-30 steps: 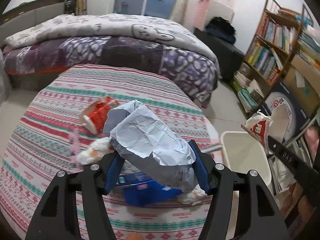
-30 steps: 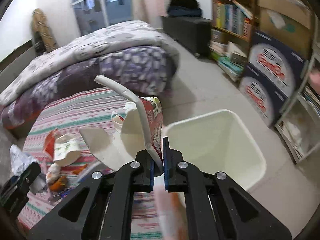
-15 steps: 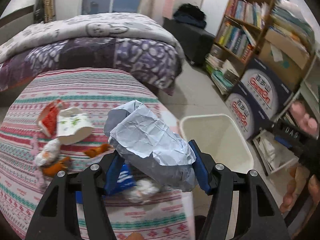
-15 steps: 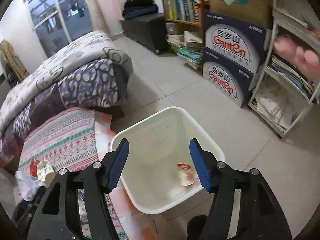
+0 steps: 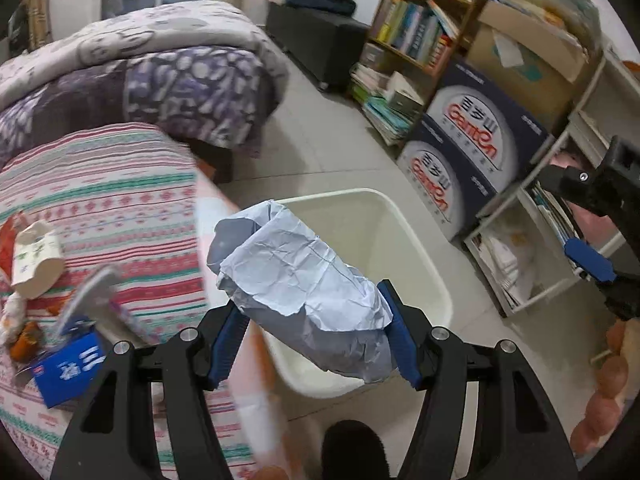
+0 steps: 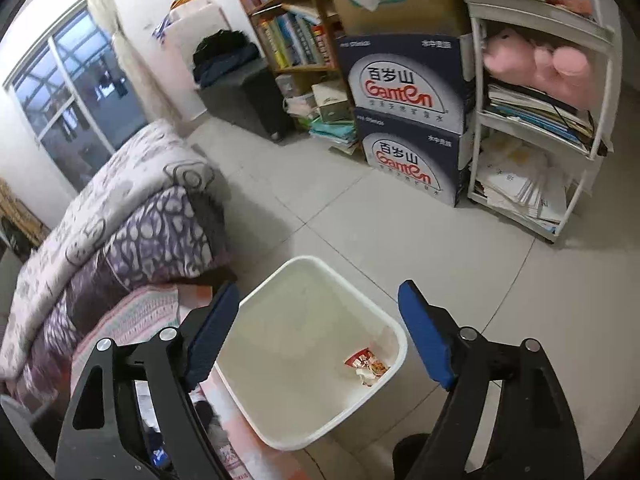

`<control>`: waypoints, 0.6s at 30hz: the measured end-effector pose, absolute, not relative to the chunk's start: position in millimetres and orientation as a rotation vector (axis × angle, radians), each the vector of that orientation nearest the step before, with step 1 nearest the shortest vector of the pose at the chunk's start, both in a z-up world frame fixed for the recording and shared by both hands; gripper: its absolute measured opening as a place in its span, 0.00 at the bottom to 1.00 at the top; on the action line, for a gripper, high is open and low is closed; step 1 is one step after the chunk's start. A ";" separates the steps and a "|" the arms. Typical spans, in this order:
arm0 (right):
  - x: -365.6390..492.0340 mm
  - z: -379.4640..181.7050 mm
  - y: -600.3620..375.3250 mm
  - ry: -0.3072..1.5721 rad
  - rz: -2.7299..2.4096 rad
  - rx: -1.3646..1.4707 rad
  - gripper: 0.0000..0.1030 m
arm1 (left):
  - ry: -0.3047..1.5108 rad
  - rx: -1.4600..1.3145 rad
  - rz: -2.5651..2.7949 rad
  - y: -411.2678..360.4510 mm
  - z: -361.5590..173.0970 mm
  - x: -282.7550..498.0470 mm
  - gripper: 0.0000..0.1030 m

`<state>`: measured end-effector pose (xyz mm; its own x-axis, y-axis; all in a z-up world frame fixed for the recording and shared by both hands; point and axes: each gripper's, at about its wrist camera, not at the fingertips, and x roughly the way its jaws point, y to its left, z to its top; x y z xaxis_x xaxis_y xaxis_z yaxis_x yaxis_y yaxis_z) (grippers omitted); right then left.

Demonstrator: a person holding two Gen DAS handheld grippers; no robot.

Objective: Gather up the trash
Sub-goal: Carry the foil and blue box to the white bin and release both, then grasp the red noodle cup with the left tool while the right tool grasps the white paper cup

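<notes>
Paper sits clamped between left fingers (over bin).

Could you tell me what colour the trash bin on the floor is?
Cream white bin, best seen in the right wrist view.

Both claws, left and right, are built as black plastic frames with cut-out windows. Ribbed blue pads are fitted inside the fingers; silver screws are seen at the pivots.

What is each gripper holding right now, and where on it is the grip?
The left gripper holds the crumpled paper wad, clamped across its lower end. The right gripper holds nothing; its jaws are opening above the bin.
</notes>
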<state>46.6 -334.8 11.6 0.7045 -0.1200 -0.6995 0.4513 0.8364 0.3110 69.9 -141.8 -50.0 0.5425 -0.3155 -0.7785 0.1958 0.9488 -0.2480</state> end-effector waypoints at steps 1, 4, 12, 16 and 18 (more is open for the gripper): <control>45.7 11.8 -337.2 0.722 -0.333 0.502 0.79 | 0.953 -0.140 -0.314 -145.8 -49.5 71.7 0.62; 42.9 12.3 -345.1 0.706 -0.346 0.544 0.84 | 0.958 -0.158 -0.346 -155.9 -46.6 80.1 0.73; 50.1 19.4 -328.0 0.670 -0.349 0.536 0.91 | 0.915 -0.113 -0.330 -144.1 -31.8 90.5 0.78; 62.9 31.3 -290.9 0.657 -0.310 0.454 0.92 | 0.882 -0.051 -0.285 -121.8 -26.7 89.8 0.79; 71.7 38.7 -275.7 0.657 -0.292 0.425 0.93 | 0.870 -0.024 -0.262 -108.4 -24.8 90.1 0.79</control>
